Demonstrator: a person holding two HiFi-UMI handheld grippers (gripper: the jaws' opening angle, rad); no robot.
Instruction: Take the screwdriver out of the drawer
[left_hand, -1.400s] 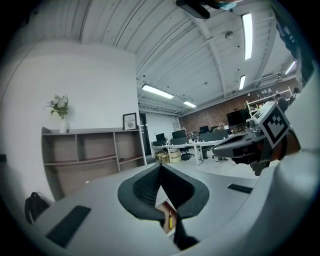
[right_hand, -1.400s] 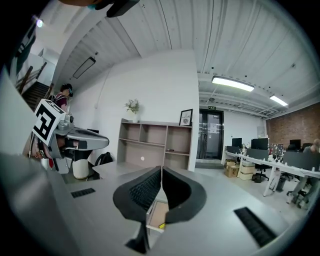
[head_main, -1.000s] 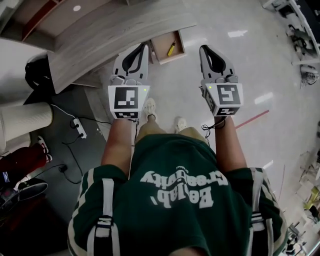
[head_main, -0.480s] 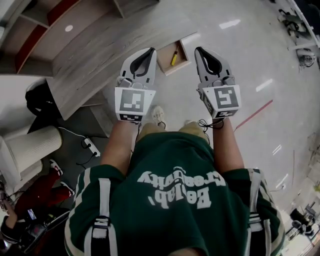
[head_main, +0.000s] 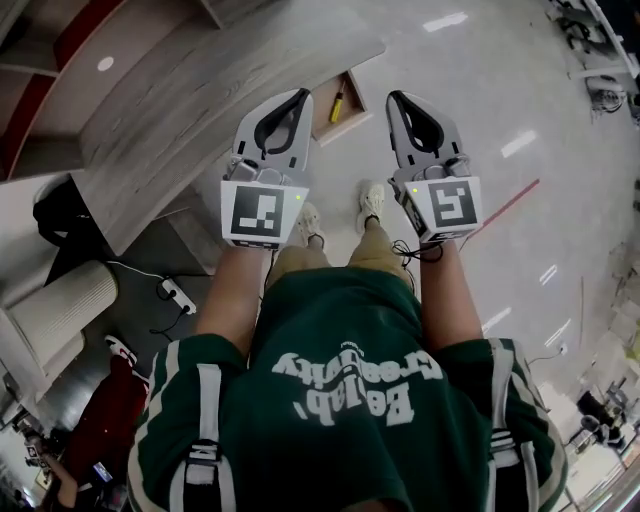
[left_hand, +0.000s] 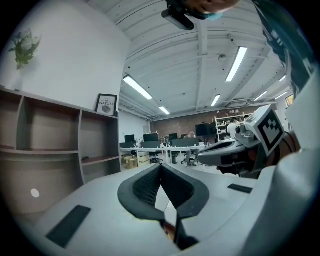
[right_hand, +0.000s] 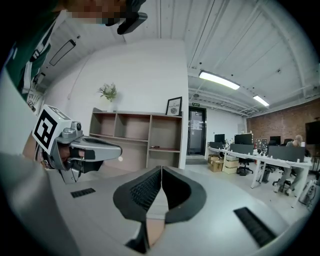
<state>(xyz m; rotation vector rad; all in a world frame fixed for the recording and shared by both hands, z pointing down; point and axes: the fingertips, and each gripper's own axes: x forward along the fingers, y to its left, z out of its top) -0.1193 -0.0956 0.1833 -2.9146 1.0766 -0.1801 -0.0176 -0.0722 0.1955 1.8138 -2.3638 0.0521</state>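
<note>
A yellow-handled screwdriver (head_main: 338, 101) lies in an open wooden drawer (head_main: 347, 124) that sticks out from under the wood-topped counter (head_main: 190, 110), far below in the head view. My left gripper (head_main: 298, 96) and right gripper (head_main: 397, 98) are held side by side at chest height, and the drawer shows between their tips. The left gripper covers part of the drawer. Both point nearly level and hold nothing. In the left gripper view my left gripper (left_hand: 160, 165) has its pads meeting at the tip. In the right gripper view my right gripper (right_hand: 161, 169) also shows its pads together.
Open shelving (right_hand: 135, 132) stands behind the counter. A power strip (head_main: 172, 293) and cables lie on the floor at the left, near a white ribbed cylinder (head_main: 60, 305). A red line (head_main: 505, 205) marks the glossy floor at the right. Office desks (left_hand: 165, 150) stand far off.
Both grippers have moved forward towards the counter, and the person has stepped closer. The drawer now shows between the two tips and closer to them. The jaws stay shut.
</note>
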